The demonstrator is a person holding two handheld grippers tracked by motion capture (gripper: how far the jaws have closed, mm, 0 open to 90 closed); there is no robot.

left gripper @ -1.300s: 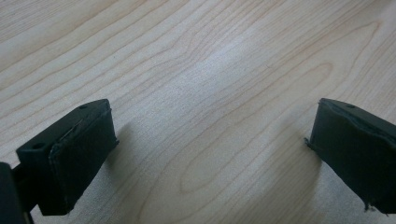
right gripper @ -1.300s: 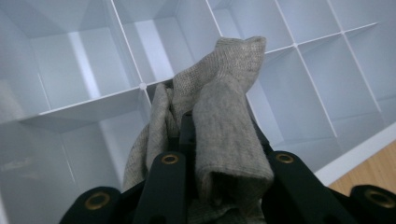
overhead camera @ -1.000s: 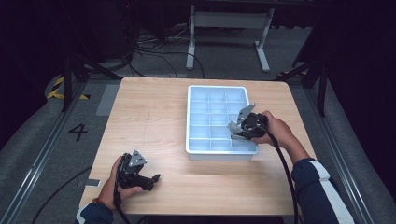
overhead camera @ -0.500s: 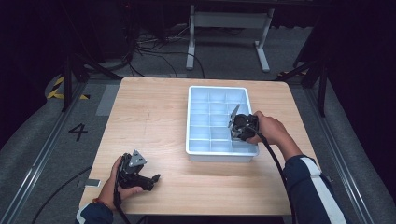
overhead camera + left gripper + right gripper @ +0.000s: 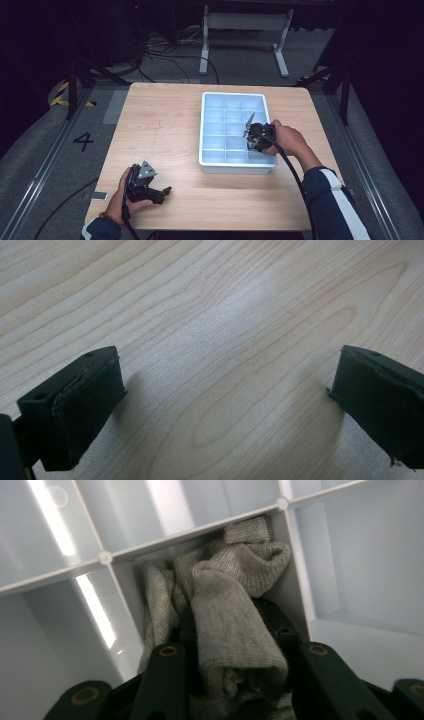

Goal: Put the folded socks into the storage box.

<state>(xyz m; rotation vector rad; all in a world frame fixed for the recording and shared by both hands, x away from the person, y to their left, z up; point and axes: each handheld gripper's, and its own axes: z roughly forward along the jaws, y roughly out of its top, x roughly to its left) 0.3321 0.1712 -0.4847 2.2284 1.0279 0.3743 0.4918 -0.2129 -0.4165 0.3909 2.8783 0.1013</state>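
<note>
Grey sock (image 5: pixel 235 625) looks soft, light, bunches easily; best taken mid-fold. Right gripper (image 5: pixel 235 645) jaws, just easing apart, still pinch it in tray (image 5: pixel 105 557) compartment; left gripper (image 5: pixel 225 400) jaws wide apart, empty, over table (image 5: pixel 225 315).

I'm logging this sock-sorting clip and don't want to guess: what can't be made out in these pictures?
- Sock: its lower end is cut off by the bottom edge of the right gripper view and flanked by the jaws; full length unknown.
- Right gripper in the high view: its tips are hidden inside the tray.
- Whether the pads still press the sock: unclear.
- Left gripper: jaw bases cut off by the frame edges.
</note>
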